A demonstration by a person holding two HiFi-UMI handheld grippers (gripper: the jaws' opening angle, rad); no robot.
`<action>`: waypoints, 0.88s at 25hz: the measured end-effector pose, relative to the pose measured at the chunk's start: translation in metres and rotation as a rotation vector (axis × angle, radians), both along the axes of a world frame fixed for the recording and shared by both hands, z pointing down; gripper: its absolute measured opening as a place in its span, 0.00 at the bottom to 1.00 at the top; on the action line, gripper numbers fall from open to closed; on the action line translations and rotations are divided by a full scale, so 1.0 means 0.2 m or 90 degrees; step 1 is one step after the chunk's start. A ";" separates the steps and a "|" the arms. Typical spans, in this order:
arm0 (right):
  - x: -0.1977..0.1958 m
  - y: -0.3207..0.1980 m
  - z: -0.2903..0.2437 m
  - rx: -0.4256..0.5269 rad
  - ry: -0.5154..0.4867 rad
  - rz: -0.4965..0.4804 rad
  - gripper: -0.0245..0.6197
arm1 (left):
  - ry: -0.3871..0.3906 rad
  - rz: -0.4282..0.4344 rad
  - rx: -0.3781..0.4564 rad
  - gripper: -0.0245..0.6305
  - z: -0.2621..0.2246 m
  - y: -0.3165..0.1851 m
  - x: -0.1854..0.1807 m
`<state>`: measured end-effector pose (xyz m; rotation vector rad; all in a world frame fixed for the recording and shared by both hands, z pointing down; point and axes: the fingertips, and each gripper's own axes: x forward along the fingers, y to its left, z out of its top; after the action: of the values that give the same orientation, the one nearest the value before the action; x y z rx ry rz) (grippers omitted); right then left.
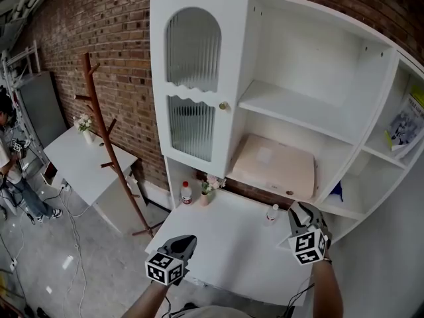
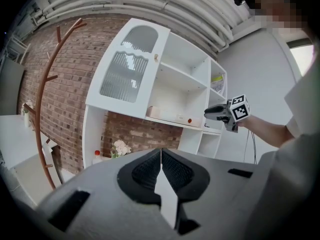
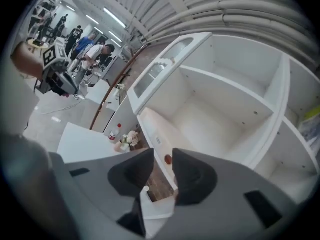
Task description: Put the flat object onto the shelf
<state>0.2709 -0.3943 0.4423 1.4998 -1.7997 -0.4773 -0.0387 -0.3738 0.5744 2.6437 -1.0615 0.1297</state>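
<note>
A flat pale-pink box lies on the lower shelf of the white cabinet, its front edge overhanging a little; it also shows as the box and the box. My right gripper hovers over the white table, just below and in front of the box's right end. Its jaws stand slightly apart with nothing between them, as the right gripper view shows. My left gripper hangs over the table's front left edge, and in its own view the left gripper is shut and empty.
A red-capped bottle, a small flower vase and a small bottle stand at the back of the table. A wooden coat rack and a second white table are on the left. A book leans on the right shelf.
</note>
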 end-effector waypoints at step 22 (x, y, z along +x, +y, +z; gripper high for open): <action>0.12 0.60 0.07 0.134 -0.354 0.060 0.11 | 0.005 -0.017 0.038 0.08 -0.08 0.07 -0.05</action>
<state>0.2951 -0.2748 0.4565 1.9993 -2.1280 -0.2157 -0.0479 -0.3608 0.5593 2.6800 -1.1138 0.0842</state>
